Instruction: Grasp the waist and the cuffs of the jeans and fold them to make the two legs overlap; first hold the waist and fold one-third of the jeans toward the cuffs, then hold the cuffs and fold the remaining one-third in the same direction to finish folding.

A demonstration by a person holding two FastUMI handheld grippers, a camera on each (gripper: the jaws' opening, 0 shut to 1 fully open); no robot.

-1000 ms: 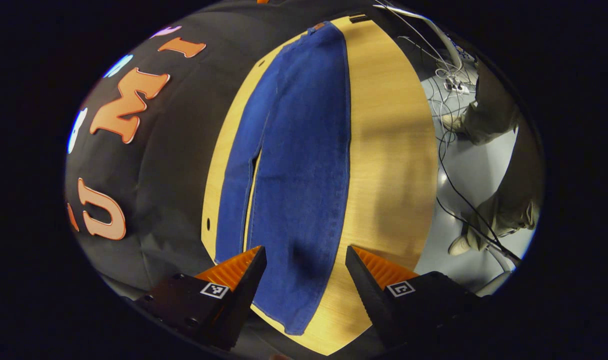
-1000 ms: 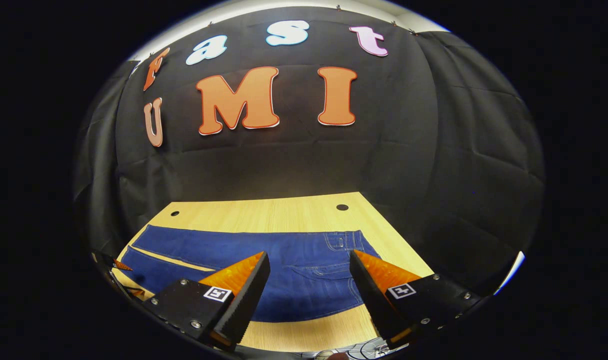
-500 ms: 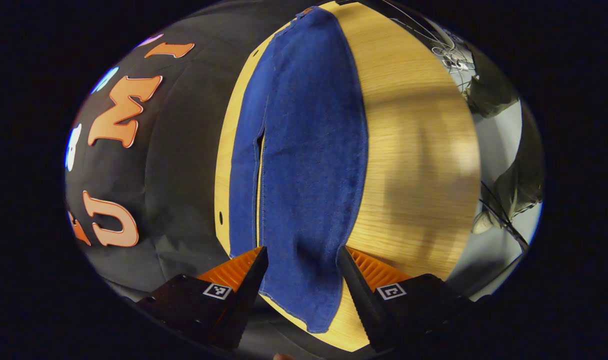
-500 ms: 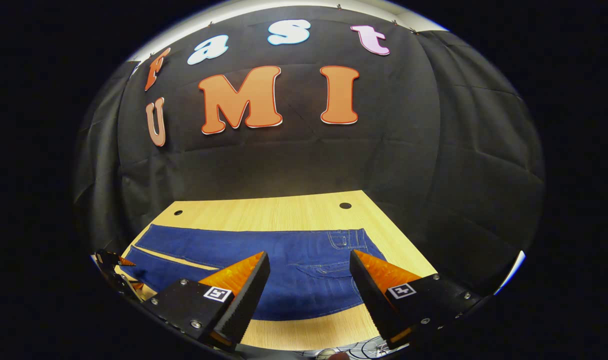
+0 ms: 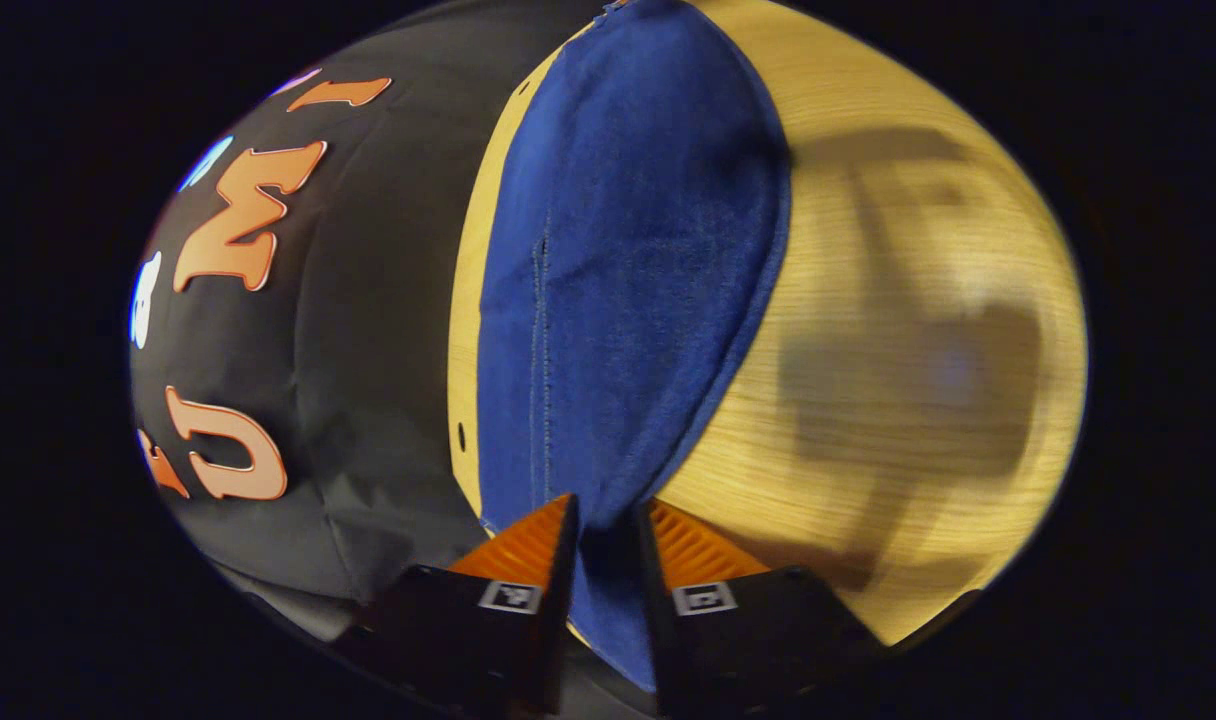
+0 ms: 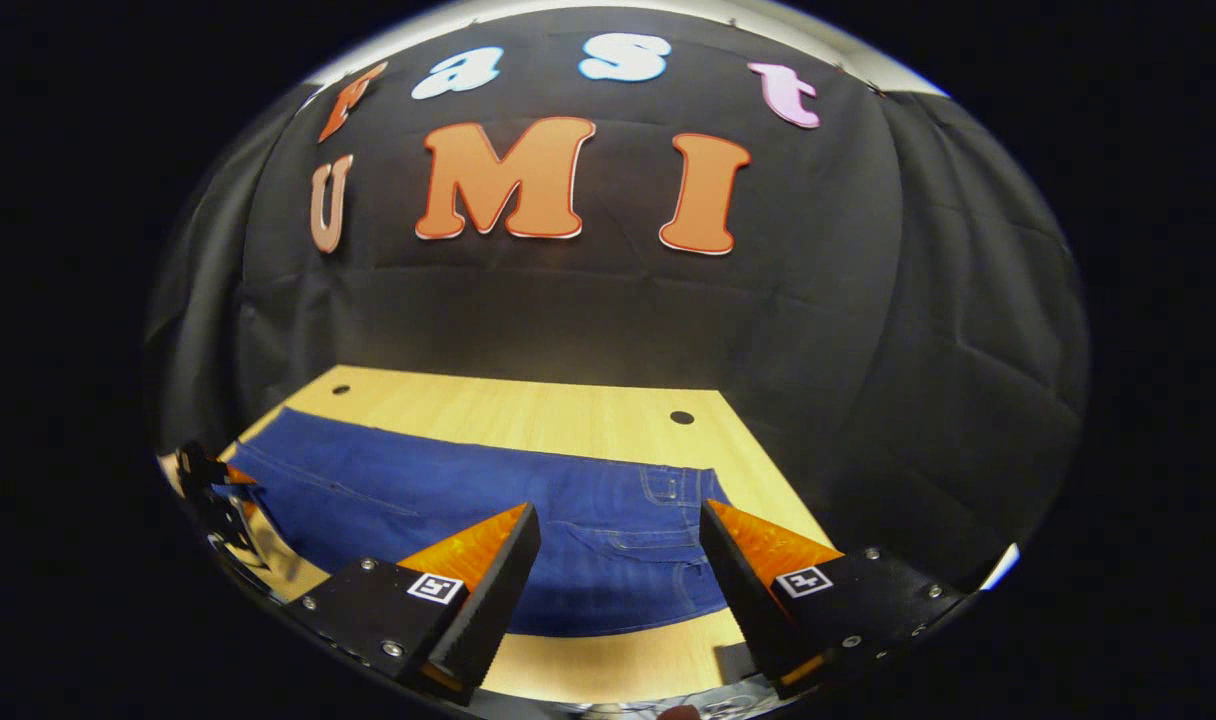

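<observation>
The jeans (image 5: 628, 300) lay flat and lengthwise on the pale wooden bench (image 5: 898, 300), close to its far edge beside the black cloth wall (image 5: 368, 330). In the left gripper view, the left gripper (image 5: 606, 520) was down at the cuff end of the jeans, its jaws drawn nearly together with a fold of blue denim pinched between them; the cloth rose in a slight ridge from the bench into the narrow gap, and both fingers pressed against it. From there the legs ran away toward the top of that view, a stitched seam showing along the middle of the fabric, and a blurred shadow fell across the bare wood to the right of the denim. In the right gripper view, the right gripper (image 6: 618, 530) hovered above the waist end of the jeans (image 6: 488, 500), its jaws spread wide apart and holding nothing. Between and beyond its fingers, the waistband with its belt loops (image 6: 668, 485) and a pocket seam could be seen, the waist lying toward the right end of the bench (image 6: 528, 405). Two small dark holes (image 6: 681, 417) marked the wood behind the jeans, near the wall (image 6: 588, 310). At the far left edge of that view, the left gripper (image 6: 213, 490) showed small and dark at the cuff end of the denim, too small there to tell how its jaws stood.
</observation>
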